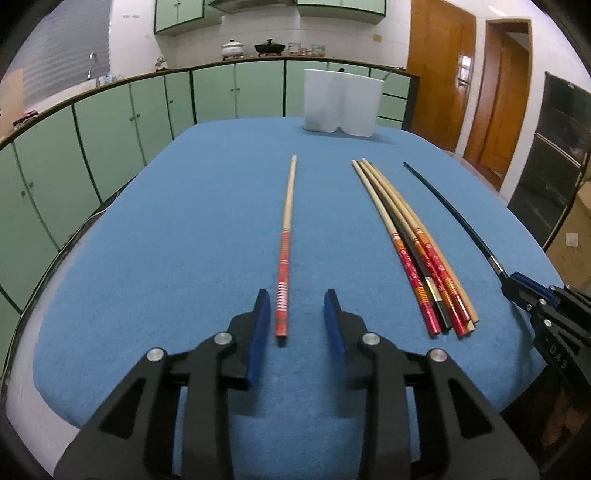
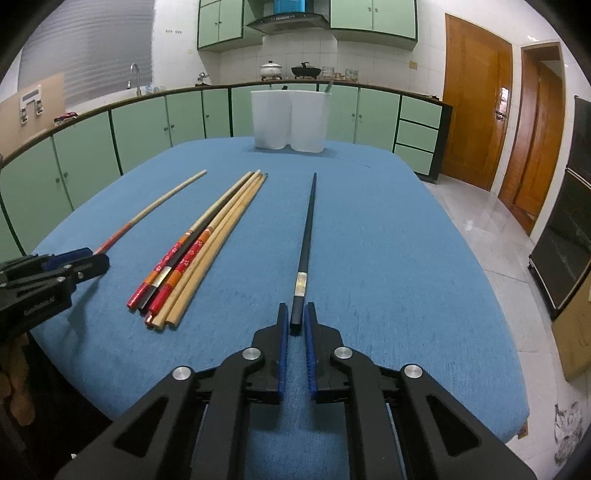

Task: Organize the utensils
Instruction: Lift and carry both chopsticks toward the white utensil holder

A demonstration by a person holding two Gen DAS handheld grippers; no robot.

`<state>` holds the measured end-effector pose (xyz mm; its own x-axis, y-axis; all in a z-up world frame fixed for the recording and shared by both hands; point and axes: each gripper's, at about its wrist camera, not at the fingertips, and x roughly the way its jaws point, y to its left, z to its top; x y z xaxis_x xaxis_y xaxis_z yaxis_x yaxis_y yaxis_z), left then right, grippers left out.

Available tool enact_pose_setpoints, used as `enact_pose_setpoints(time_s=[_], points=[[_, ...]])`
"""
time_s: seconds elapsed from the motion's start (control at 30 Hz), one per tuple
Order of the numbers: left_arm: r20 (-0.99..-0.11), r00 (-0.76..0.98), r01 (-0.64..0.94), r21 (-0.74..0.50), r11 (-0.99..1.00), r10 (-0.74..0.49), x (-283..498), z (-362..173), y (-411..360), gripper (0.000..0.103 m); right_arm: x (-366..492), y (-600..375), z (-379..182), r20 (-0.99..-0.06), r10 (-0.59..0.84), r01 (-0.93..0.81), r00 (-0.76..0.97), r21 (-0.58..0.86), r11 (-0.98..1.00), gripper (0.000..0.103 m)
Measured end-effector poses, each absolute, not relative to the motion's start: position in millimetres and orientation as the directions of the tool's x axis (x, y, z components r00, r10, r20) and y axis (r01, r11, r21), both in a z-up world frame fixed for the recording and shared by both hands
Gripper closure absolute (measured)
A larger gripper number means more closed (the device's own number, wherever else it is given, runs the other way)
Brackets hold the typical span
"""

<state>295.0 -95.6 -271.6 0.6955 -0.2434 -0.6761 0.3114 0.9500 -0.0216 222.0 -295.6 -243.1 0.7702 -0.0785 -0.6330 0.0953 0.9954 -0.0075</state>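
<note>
Right gripper (image 2: 296, 321) is clamped on the black chopstick's (image 2: 306, 240) near end; left gripper (image 1: 294, 308) stands part-open around the red-handled chopstick (image 1: 285, 258), not gripping. Close left squarely, lift both level, clear the chopstick bundle (image 1: 417, 251), aim for the white holder (image 2: 290, 120) at the table's (image 2: 406, 258) far edge.

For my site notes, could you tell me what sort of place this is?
Most likely a home kitchen: green cabinets, a sink tap, and pots under a range hood.
</note>
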Motion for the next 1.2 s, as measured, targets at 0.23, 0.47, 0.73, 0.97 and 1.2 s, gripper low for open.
enact_pose_setpoints(time_s=[0.23,0.47,0.73,0.97,1.2], points=[[-0.679,0.665,0.34,-0.096,0.936,-0.311,294.0,-268.7,-90.2,0.096,222.9,-296.4,-239.4,-0.632,-0.07,0.093,0.772,0.003,0.996,0.096],[-0.655,0.67,0.334,-0.153,0.93,-0.349,278.1,-231.0,-89.0,0.098,202.1,-296.5,-201.2,-0.585,-0.053,0.088,0.81,0.031,0.996,0.096],[-0.605,0.707,0.341,-0.163,0.926,-0.367,267.8,-171.4,-84.6,0.098,193.2,-308.0,-130.0,-0.526,-0.032,0.076,0.85,0.062,0.995,0.096],[-0.577,0.721,0.36,-0.163,0.919,-0.385,272.7,-129.0,-77.2,0.098,201.3,-311.1,-78.9,-0.504,-0.011,0.036,0.864,0.039,0.999,0.097],[-0.588,0.702,0.396,-0.145,0.907,-0.401,291.7,-104.5,-78.3,0.098,230.3,-306.2,-59.2,-0.55,0.011,-0.014,0.835,-0.002,1.0,0.097]])
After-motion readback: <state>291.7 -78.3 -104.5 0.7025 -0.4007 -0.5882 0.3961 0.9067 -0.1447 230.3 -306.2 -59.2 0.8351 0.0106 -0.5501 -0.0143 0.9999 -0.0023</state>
